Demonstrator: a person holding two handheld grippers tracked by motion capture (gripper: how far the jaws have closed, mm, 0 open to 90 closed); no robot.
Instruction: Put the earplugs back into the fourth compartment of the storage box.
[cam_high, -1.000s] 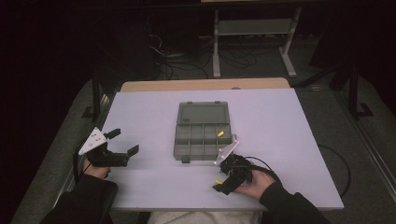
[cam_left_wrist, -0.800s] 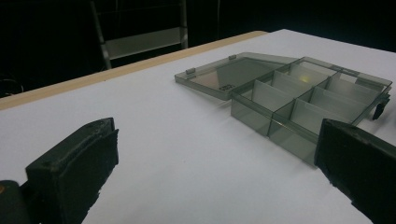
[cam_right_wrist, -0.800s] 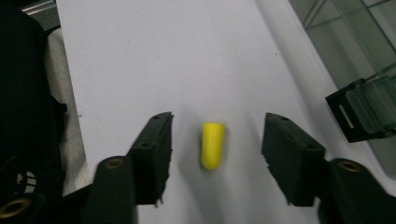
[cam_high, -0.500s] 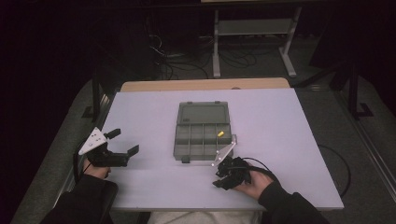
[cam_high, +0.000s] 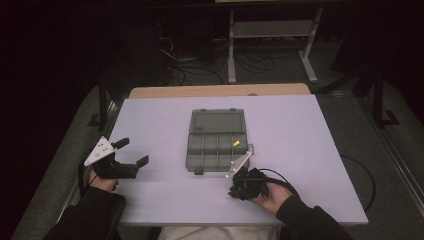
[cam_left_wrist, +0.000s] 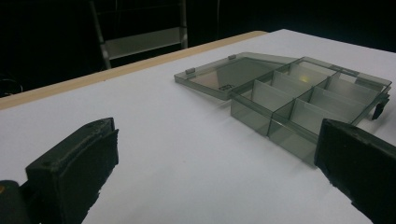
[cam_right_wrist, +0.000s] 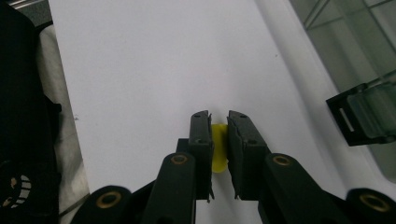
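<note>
Near the table's (cam_high: 310, 130) front edge, the right gripper (cam_right_wrist: 219, 122) has just closed its jaws on a small yellow piece (cam_right_wrist: 218, 154), apparently pressed against the white surface. Beside it lies the open compartment box (cam_high: 218, 141), while the left gripper (cam_high: 136, 153) rests with jaws wide apart.

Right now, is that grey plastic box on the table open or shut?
Open. The box has its lid folded back flat on the table, baring the compartments; one holds a small yellow piece.
</note>
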